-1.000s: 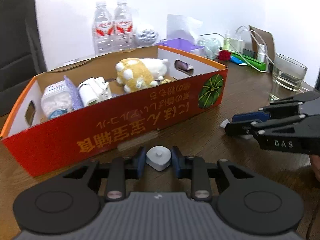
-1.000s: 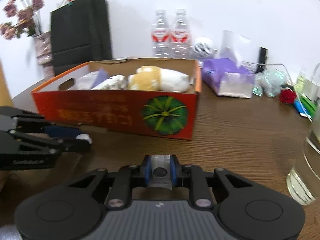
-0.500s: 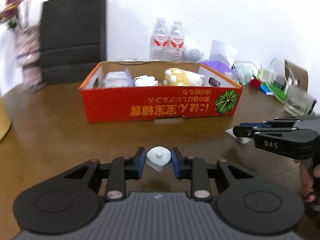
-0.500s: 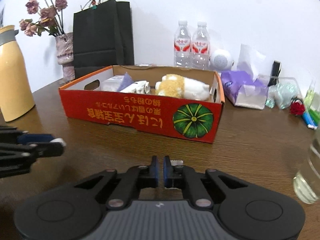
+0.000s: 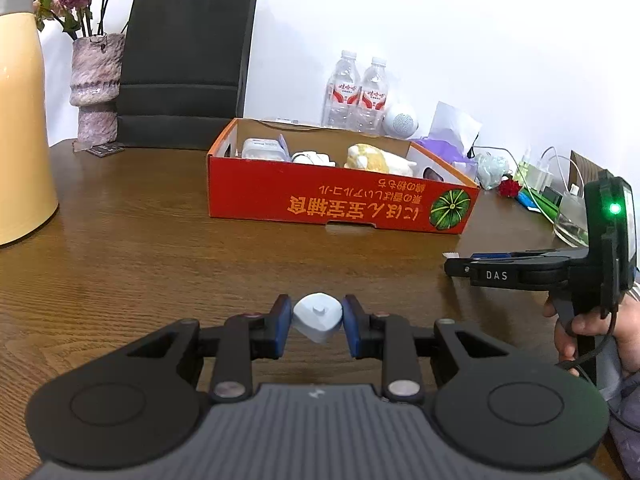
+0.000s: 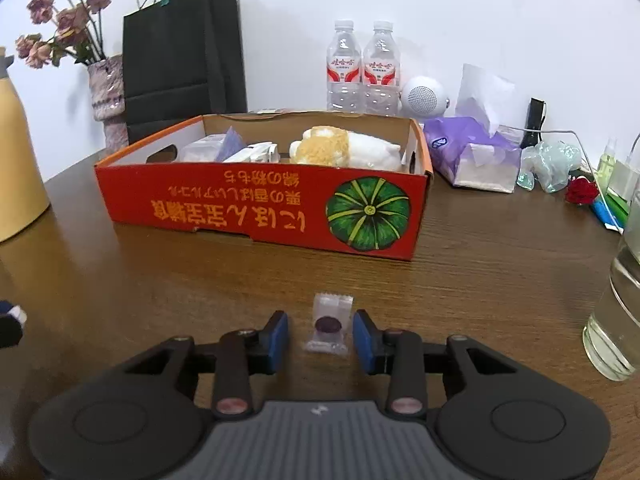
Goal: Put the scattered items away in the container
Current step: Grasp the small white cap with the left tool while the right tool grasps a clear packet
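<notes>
The left tongs (image 5: 317, 322) pinch a small pale blue-white rounded piece (image 5: 318, 317) between their blue pads, held above the brown wooden bench (image 5: 140, 272), well short of the box. The right tongs (image 6: 321, 336) are opening: their pads stand apart on either side of a small clear packet with a dark round sweet (image 6: 329, 323), which lies flat on the bench between them, touched by neither pad as far as the view shows. In the left wrist view the right tongs come in from the right, gripped by a person's hand (image 5: 592, 332), with a green light glowing on the unit.

The orange cardboard box (image 6: 260, 212), printed with a green pumpkin, sits farther off, near the middle of the bench. Inside it lie a yellow and white plush toy (image 6: 344, 148), a white gadget (image 6: 252, 153) and a white packet (image 6: 202, 148) toward the left end. Behind the box stand two water bottles (image 6: 364, 68), a white round speaker (image 6: 422, 96) and a black paper bag (image 6: 180, 52). A purple tissue pack (image 6: 472, 152) lies to the right of the box, a glass of water (image 6: 616, 312) at the near right, and a yellow flask (image 5: 24, 120) with a vase of dried roses (image 5: 96, 80) at the far left.
</notes>
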`<state>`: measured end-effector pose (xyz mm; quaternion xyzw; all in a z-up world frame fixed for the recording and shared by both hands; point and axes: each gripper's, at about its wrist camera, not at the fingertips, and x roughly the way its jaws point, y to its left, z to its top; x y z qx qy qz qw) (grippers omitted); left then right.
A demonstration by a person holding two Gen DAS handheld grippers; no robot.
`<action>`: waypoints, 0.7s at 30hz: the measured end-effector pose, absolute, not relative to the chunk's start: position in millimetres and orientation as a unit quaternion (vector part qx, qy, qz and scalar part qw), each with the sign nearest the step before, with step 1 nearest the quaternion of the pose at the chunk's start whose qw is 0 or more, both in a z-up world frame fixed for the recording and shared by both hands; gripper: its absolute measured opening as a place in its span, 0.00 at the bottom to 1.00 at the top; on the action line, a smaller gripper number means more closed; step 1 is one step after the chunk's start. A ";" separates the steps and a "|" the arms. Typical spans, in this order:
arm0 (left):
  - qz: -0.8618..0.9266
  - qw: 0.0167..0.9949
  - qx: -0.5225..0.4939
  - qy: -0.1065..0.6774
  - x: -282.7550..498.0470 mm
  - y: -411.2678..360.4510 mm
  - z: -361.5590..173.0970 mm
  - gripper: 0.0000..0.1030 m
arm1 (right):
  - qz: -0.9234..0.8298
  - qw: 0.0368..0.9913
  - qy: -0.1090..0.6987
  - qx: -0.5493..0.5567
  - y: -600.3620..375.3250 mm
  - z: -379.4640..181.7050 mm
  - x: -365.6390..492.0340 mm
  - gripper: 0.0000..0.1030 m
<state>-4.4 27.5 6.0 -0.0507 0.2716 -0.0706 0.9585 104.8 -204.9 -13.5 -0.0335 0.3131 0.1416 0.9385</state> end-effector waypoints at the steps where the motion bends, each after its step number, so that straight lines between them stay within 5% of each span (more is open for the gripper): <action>1: -0.071 0.958 -0.052 0.272 -3.9 27.6 5.5 0.27 | 0.141 0.939 0.313 -0.035 -204.9 -13.5 105.7 0.28; 2: -0.072 0.958 -0.052 0.272 -4.1 28.3 5.2 0.27 | 0.142 0.939 0.312 -0.036 -204.5 -13.4 105.7 0.14; 12: -0.044 0.975 -0.047 0.213 -19.3 23.4 38.1 0.27 | 0.129 0.958 0.251 -0.054 -191.2 16.2 68.5 0.12; 21: 0.022 0.987 -0.040 0.152 -95.5 -12.3 32.4 0.28 | 0.145 0.981 0.131 -0.011 -181.8 50.4 -76.7 0.12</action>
